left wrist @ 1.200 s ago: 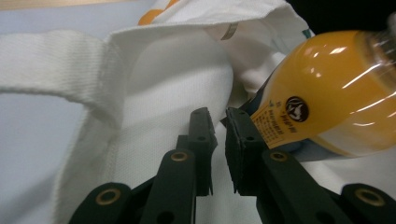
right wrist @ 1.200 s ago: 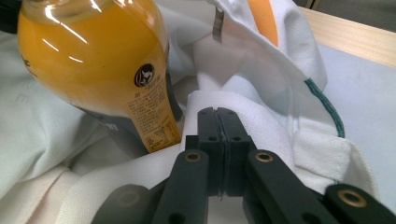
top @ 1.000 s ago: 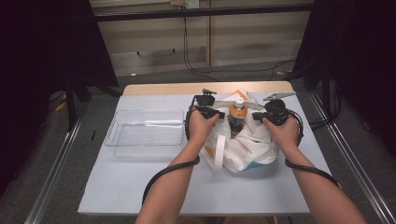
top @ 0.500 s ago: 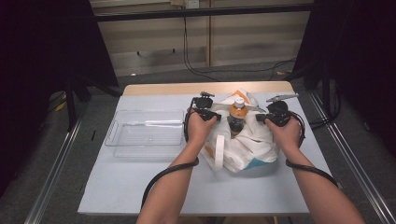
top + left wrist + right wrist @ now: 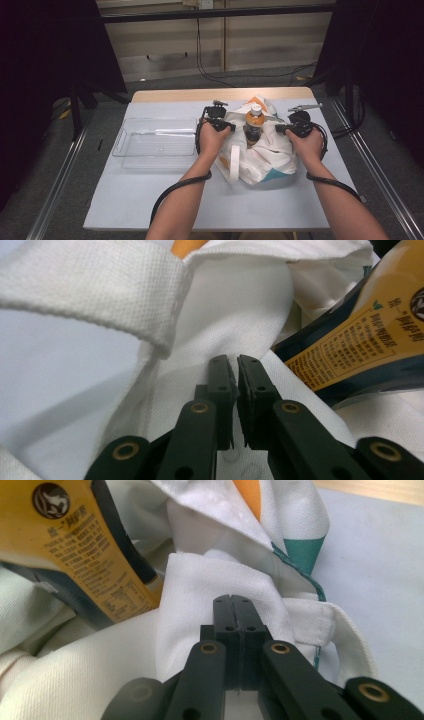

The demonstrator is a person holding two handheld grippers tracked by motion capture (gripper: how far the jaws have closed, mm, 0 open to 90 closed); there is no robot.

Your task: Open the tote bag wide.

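A person sat at a table [image 5: 150, 200] covered with a pale sheet, holding a two-jaw gripper in each hand. A white fabric tote bag [image 5: 265, 155] with orange and teal patches lay crumpled right of the table's middle, between the two hands. A bottle [image 5: 253, 125] with a white cap and a yellow-orange label stood upright in the bag's open mouth.

The left gripper [image 5: 218, 122] rested at the bag's left edge. In the left gripper view its jaws were nearly pressed together, a thin slit between them, with the white cloth [image 5: 235, 315] right at their tips; whether they pinched the fabric could not be told. A broad white bag handle [image 5: 90, 290] crossed above them, and the bottle's label showed at the right.

The right gripper [image 5: 295, 127] sat at the bag's right edge. Its jaws were pressed fully together, their tips against a fold of the bag's rim [image 5: 220, 580].

An empty clear plastic tray [image 5: 155, 142] lay just left of the left hand.
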